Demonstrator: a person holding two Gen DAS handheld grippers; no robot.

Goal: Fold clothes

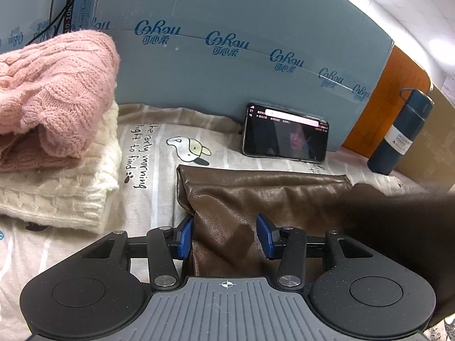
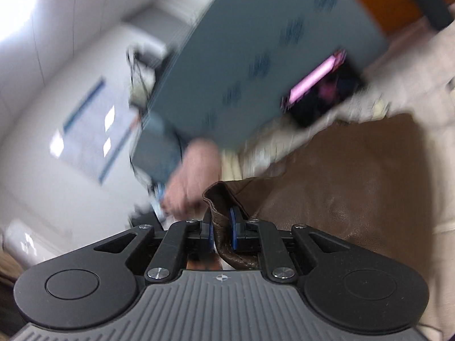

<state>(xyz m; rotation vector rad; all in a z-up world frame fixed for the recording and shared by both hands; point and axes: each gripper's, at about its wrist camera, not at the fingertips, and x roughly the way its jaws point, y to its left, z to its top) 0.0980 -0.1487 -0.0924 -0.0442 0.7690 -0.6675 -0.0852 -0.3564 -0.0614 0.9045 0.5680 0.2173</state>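
- The brown leather garment [image 1: 250, 199] lies on a bed covered by a pale printed sheet [image 1: 153, 153], toward the near edge, with its folded top edge running across in front of the phone.
- The left tongs [image 1: 226, 237] hover low over the garment's near part with the blue pads [image 1: 184, 237] spread wide; leather shows in the gap between them, but the pads are not pressed on it, so these tongs are released.
- The right tongs [image 2: 221, 231] are clenched on a bunched fold of the same brown leather garment [image 2: 355, 187], which rises between the blue pads [image 2: 233, 233] and hangs down past them.
- The right wrist view is heavily blurred and tilted; a hand [image 2: 189, 179] shows just beyond the gripped fold, beside it.
- At the left edge of the bed, a folded pink knit sweater [image 1: 57, 85] rests on top of a folded cream knit sweater [image 1: 65, 187], the stack well apart from the leather garment.
- A phone [image 1: 285, 133] stands on its long side at the back of the bed, screen lit, leaning against a blue-grey cardboard box [image 1: 241, 65] printed with repeated blue lettering.
- A dark teal bottle [image 1: 401, 133] with a loop on its lid stands upright near the far right corner of the bed, beside the box's right end.
- A dark blurred shape crosses the right side of the left wrist view; what it is cannot be told.
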